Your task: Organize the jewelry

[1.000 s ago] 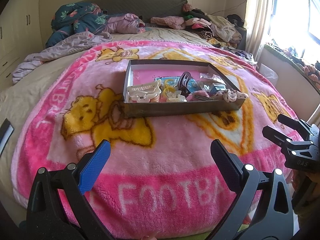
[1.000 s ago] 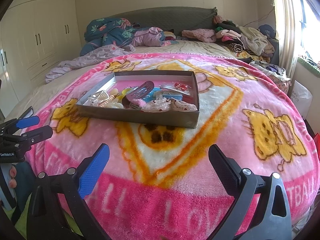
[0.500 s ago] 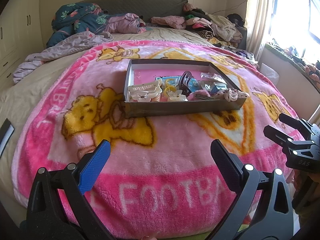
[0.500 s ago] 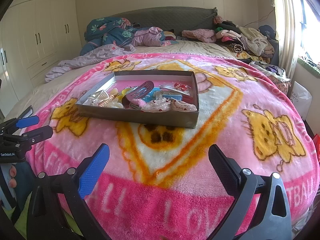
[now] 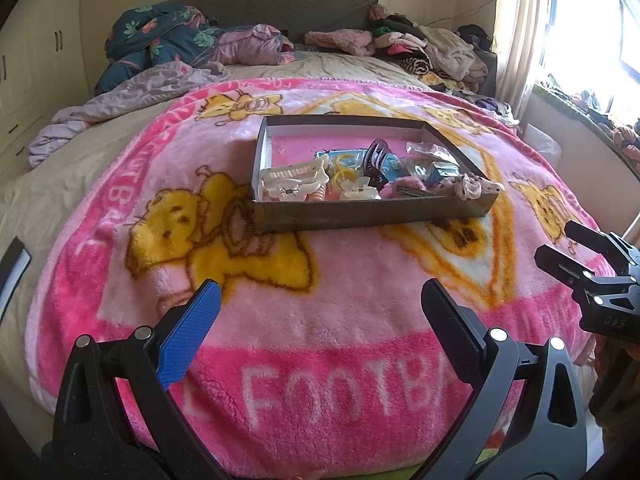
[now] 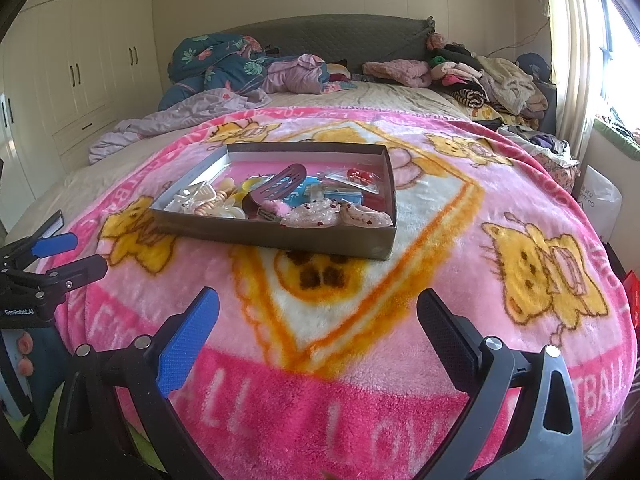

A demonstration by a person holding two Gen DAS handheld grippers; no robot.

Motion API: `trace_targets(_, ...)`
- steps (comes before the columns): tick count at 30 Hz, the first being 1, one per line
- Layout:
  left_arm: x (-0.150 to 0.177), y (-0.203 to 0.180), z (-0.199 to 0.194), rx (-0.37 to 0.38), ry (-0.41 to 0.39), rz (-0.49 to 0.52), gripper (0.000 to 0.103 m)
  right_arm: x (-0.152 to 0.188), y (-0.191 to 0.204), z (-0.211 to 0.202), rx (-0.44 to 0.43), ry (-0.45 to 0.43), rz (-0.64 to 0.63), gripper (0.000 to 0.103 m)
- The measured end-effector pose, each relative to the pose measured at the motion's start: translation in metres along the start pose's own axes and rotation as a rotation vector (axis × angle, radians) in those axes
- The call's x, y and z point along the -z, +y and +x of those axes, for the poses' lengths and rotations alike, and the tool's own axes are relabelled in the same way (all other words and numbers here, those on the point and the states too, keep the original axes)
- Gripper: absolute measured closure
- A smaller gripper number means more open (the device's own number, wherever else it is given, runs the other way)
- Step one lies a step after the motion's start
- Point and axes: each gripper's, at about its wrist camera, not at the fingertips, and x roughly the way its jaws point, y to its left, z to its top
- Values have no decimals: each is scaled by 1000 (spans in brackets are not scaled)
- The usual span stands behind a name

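Note:
A shallow dark box [image 5: 360, 214] [image 6: 280, 236] lies on the pink blanket in the middle of the bed. It holds several hair clips, scrunchies and small packets: a white claw clip [image 5: 294, 178], a dark purple clip [image 6: 280, 186], a spotted pink scrunchie [image 6: 316, 214]. My left gripper [image 5: 320, 300] hovers open over the blanket's near edge, well short of the box, nothing between its fingers. My right gripper [image 6: 318, 308] is open too, also short of the box. Each gripper shows at the side of the other's view.
The pink cartoon blanket [image 5: 340, 300] covers the bed's near half. Crumpled bedding [image 6: 224, 64] and piled clothes [image 6: 488, 76] lie by the grey headboard. White wardrobes [image 6: 80, 64] stand on the left. A curtained window [image 5: 560, 40] is on the right.
The box sits slightly lower and nearer in the left wrist view; both grippers have barely shifted and stay open.

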Motion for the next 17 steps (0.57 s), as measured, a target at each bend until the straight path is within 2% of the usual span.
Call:
trace_targets(6, 0, -5, -1, -8, -16, 7, 11, 0, -1, 0, 2, -1, 2, 7)
trace_targets(11, -3, 17, 16, -19, 15, -58, 11, -6, -26, 10, 36, -7, 33, 7)
trace_targets(14, -13, 47, 36, -85, 28, -110, 11, -13, -67, 31, 131, -1, 76, 7)
trace_targets(17, -30, 93, 67, -197, 52, -168, 11, -26, -124, 64, 258, 30, 140, 7)
